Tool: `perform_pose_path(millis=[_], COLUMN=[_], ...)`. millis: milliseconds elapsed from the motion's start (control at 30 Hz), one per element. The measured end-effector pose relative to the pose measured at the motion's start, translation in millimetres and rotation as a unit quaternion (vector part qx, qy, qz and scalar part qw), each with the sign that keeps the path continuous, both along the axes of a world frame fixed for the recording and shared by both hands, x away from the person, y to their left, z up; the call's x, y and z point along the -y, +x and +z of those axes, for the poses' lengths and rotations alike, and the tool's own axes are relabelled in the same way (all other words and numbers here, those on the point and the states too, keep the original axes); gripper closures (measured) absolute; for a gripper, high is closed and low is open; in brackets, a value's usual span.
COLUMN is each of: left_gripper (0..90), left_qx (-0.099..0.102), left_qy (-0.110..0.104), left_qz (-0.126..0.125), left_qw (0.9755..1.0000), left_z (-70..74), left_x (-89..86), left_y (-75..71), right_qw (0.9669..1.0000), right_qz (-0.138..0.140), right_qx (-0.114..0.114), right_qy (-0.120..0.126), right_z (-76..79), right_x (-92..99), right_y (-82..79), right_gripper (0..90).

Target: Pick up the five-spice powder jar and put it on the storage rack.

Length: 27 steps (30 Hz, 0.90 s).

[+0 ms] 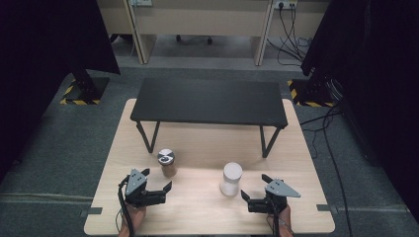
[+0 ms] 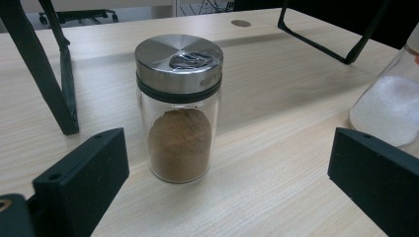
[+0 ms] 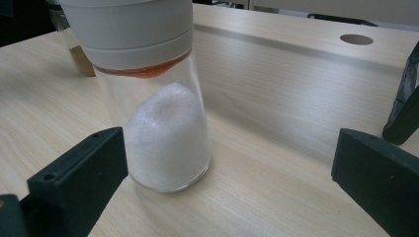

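1. The left hand-held gripper hovers near the front left of the surface, jaws spread wide and holding nothing.
2. Just beyond it stands a glass spice jar with a steel lid, upright and part full of brown powder; it sits between the jaw tips but untouched in the left gripper view.
3. The right hand-held gripper is near the front right edge, jaws likewise wide and holding nothing.
4. A white-capped jar of white powder stands upright just beside its left jaw.
5. A black bench stands on the far half.
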State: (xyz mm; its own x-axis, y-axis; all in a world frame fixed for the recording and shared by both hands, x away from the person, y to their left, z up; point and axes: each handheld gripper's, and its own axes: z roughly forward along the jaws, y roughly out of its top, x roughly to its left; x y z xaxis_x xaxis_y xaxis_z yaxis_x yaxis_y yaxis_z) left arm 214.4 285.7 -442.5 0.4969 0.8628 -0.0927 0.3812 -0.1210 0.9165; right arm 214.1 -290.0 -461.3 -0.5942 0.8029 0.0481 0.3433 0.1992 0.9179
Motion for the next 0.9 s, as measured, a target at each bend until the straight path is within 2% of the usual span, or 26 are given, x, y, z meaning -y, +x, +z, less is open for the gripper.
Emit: perform_pose_path(millis=[233, 300, 467, 567, 900], left_gripper=[1.3, 1.4, 1.3, 1.4, 1.1], left_qx=[-0.002, -0.007, -0.004, -0.008, 0.002], left_qy=[-0.002, -0.009, -0.009, -0.018, -0.004], left_qz=[-0.002, -0.004, -0.002, -0.003, 0.012], left_qw=[1.0000, 0.9999, 0.9999, 0.9998, 0.9999], left_z=[-0.2, -0.4, -0.3, -0.5, 1.2], left_x=[-0.2, -2.0, -1.5, -2.1, 11.2], left_y=[0.7, 2.3, 1.6, 2.7, -1.4], right_qw=[1.0000, 1.0000, 1.0000, 1.0000, 1.0000], right_qz=[0.000, 0.000, 0.000, 0.000, 0.002], right_qx=[0.000, 0.001, 0.001, 0.003, 0.005], right_qy=[0.000, 0.000, 0.000, 0.000, 0.000], right_z=[0.1, 0.1, 0.0, -0.1, -0.2], right_x=[-0.1, -0.1, 0.1, 0.3, 0.0], right_y=[-0.3, -0.3, -0.4, -0.5, -1.1], right_gripper=[0.6, 0.6, 0.6, 0.6, 0.6])
